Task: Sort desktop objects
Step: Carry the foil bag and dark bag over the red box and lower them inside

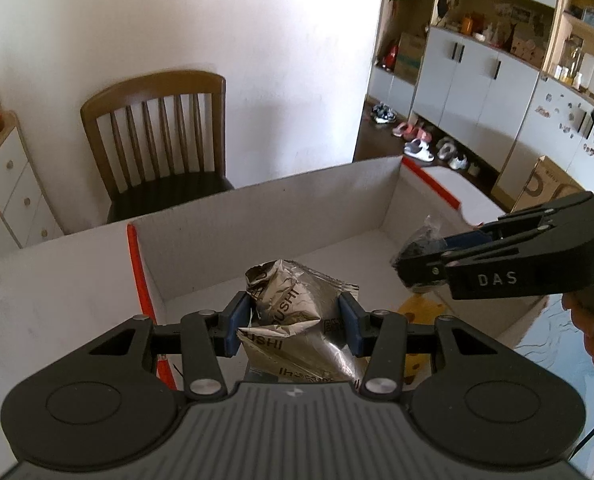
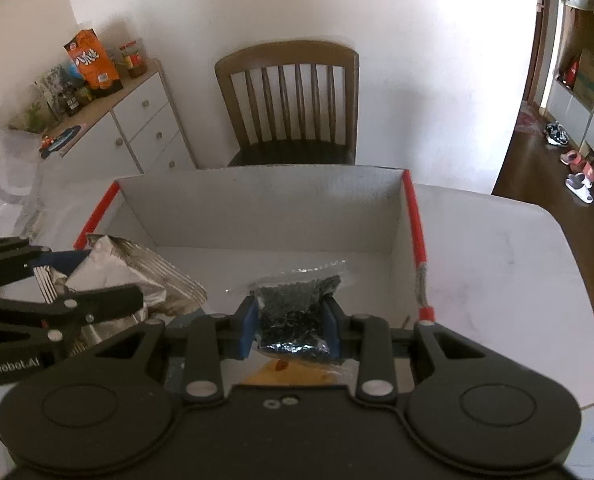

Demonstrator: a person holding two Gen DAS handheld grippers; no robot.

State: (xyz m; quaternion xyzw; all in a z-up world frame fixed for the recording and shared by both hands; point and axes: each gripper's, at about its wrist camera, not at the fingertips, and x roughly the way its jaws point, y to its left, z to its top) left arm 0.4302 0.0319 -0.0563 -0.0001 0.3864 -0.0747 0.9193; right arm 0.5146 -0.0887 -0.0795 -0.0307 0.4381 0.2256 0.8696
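Note:
My left gripper point(image 1: 295, 320) is shut on a crumpled silver foil packet point(image 1: 293, 300) and holds it over the near edge of an open white cardboard box point(image 1: 257, 204) with red tape on its corners. The right gripper point(image 1: 413, 268) reaches in from the right, over the same box. In the right wrist view, my right gripper point(image 2: 290, 328) is shut on a small clear bag of black beads point(image 2: 297, 300) above the box point(image 2: 257, 200). There the left gripper point(image 2: 93, 274) comes in from the left with the foil packet point(image 2: 117, 268). The box floor that shows is bare.
The box stands on a white table point(image 2: 497, 264). A wooden chair point(image 2: 289, 96) stands behind it against the wall. A white drawer cabinet point(image 2: 137, 128) with snack packs is at the back left. A yellow spotted item point(image 1: 421, 308) lies under the box's near edge.

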